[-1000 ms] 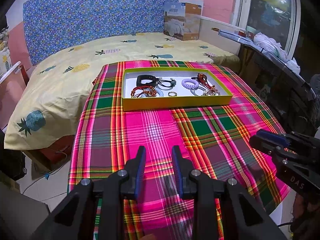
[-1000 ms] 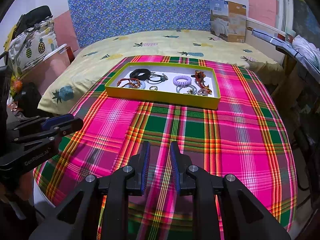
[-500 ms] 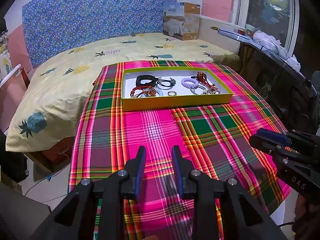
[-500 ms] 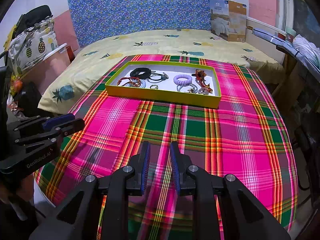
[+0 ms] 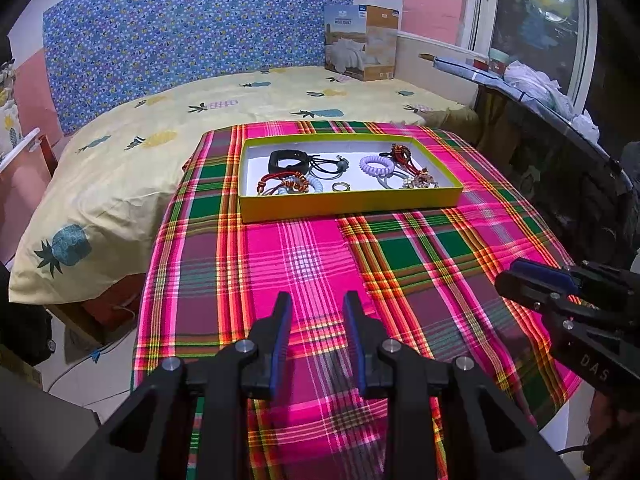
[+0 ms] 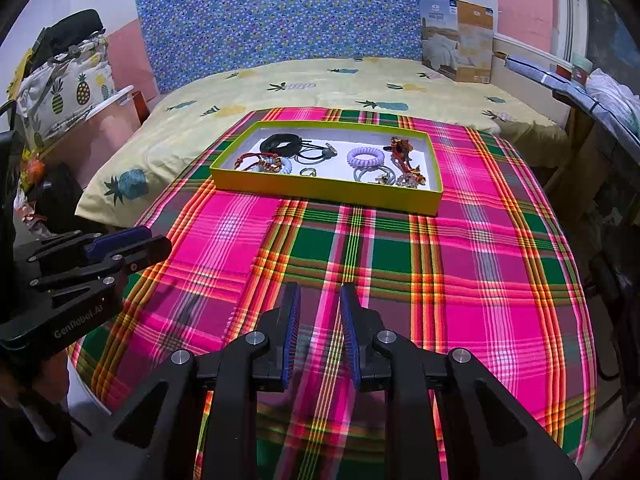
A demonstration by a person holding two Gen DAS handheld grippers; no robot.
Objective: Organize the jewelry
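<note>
— Plaid tablecloth beside a pineapple-print bed. What differs between views?

— Only the right view shows the pineapple bag at 10 o'clock.

— The tray?

— Yellow-green tray, at 12 o'clock, holds a lilac coil tie, a ring and bracelets.

— Jaws?

— Left gripper and right gripper: both spread, empty.

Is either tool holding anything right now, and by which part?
Nothing is held. Left tool and right tool are open over the cloth.
</note>
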